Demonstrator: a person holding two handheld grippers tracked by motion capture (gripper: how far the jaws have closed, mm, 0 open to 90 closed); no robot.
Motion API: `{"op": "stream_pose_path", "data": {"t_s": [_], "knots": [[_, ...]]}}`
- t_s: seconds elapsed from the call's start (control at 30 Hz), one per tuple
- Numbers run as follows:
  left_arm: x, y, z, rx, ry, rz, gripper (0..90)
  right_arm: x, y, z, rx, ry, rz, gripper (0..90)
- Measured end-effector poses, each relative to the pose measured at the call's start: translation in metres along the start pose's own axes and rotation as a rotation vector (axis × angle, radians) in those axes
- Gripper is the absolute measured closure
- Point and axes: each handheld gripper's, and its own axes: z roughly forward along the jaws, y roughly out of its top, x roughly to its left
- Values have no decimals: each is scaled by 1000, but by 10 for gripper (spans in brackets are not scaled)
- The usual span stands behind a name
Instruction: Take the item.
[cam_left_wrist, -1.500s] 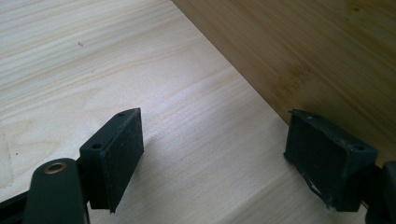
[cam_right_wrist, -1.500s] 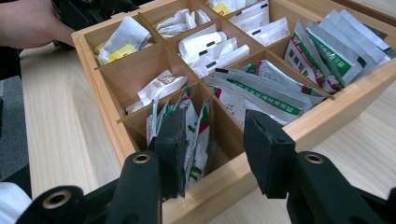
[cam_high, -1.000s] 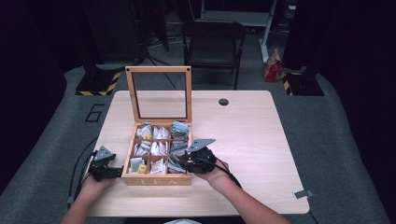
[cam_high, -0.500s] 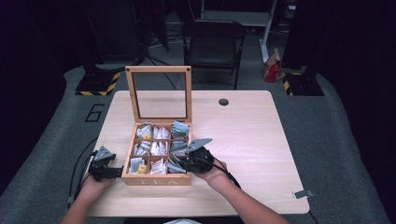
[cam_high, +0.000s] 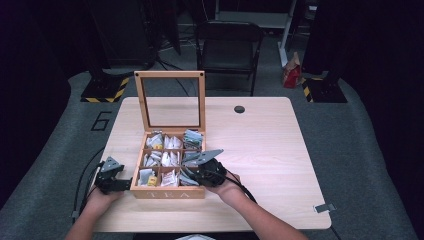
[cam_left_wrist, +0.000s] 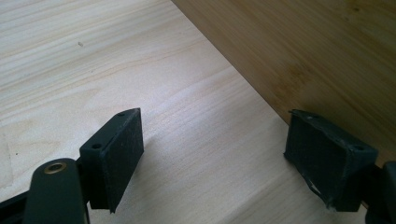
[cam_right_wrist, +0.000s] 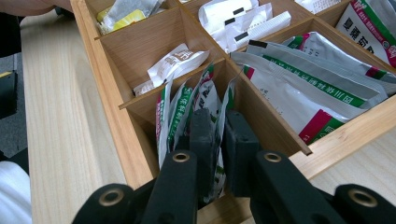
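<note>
An open wooden tea box (cam_high: 170, 193) stands on the table with its framed lid (cam_high: 170, 75) upright. Its compartments hold several tea sachets. My right gripper (cam_high: 192, 175) reaches into the front right compartment. In the right gripper view its jaws (cam_right_wrist: 218, 140) have just been closing and now pinch a white and green sachet (cam_right_wrist: 217, 172) that stands among others. My left gripper (cam_high: 122, 182) rests on the table against the box's left side. Its jaws (cam_left_wrist: 215, 154) stand open with only bare tabletop between them, and one pad (cam_left_wrist: 327, 154) is close to the box wall (cam_left_wrist: 317, 60).
A black chair (cam_high: 227, 47) stands behind the table's far edge. A round cable hole (cam_high: 239, 109) lies in the tabletop at the back. Pale tabletop (cam_high: 280, 150) stretches to the right of the box. Cables trail off the table's left front.
The right gripper's jaws look narrower inside the front right compartment. The left gripper and the box have stayed where they were.
</note>
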Motion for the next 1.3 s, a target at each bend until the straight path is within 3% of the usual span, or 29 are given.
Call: {"op": "stream_pose_path", "data": {"t_s": [0.33,0.83,1.0,1.3], "knots": [[0,0,0,0,0,0,190,1,0,1,11,7,5,890],[0,0,0,0,0,0,190,2,2,0,6,12,-12,897],[0,0,0,0,0,1,190,3,5,-6,-6,21,0,898],[0,0,0,0,0,0,190,5,16,-22,-36,35,-33,898]]}}
